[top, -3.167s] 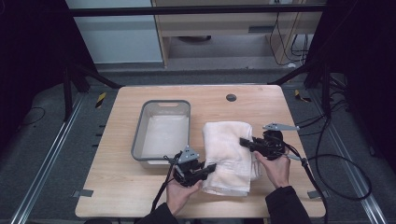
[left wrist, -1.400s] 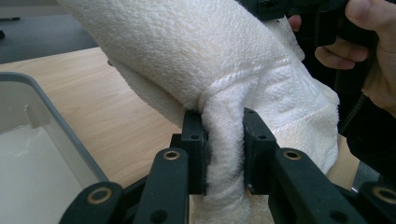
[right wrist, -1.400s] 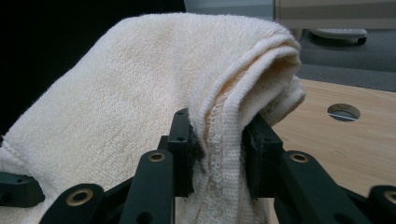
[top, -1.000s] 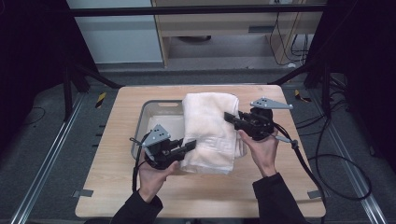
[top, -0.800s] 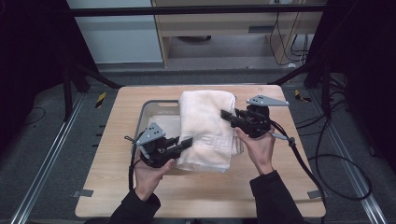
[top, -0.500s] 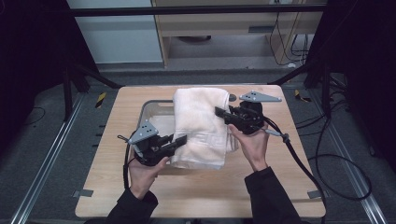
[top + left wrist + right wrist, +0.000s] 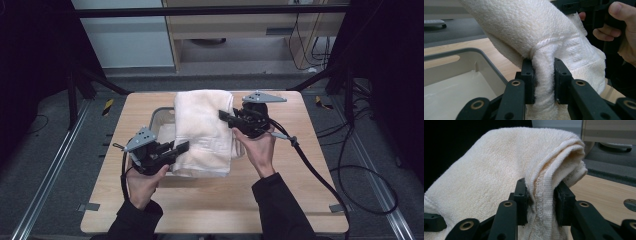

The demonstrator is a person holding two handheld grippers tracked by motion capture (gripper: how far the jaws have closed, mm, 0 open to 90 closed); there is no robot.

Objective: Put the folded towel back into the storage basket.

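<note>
A folded cream towel [image 7: 204, 131] hangs in the air between my two grippers, above the right part of the grey tray [image 7: 161, 119]. My left gripper [image 7: 184, 147] is shut on the towel's near left edge, and the cloth [image 7: 544, 82] bunches between its pads. My right gripper [image 7: 223, 116] is shut on the towel's far right edge, where the folded layers [image 7: 540, 195] are squeezed between its pads. In the left gripper view the tray's rim [image 7: 484, 56] and pale floor lie just to the left, below the towel.
The wooden table [image 7: 300, 175] has bare room to the right and front of the tray. A dark round hole [image 7: 631, 205] sits in the tabletop near the far right. Cables trail off the table's right side.
Both grippers have carried the towel leftward and a little up, from the right half of the table to above the tray. Both grips have stayed shut.
</note>
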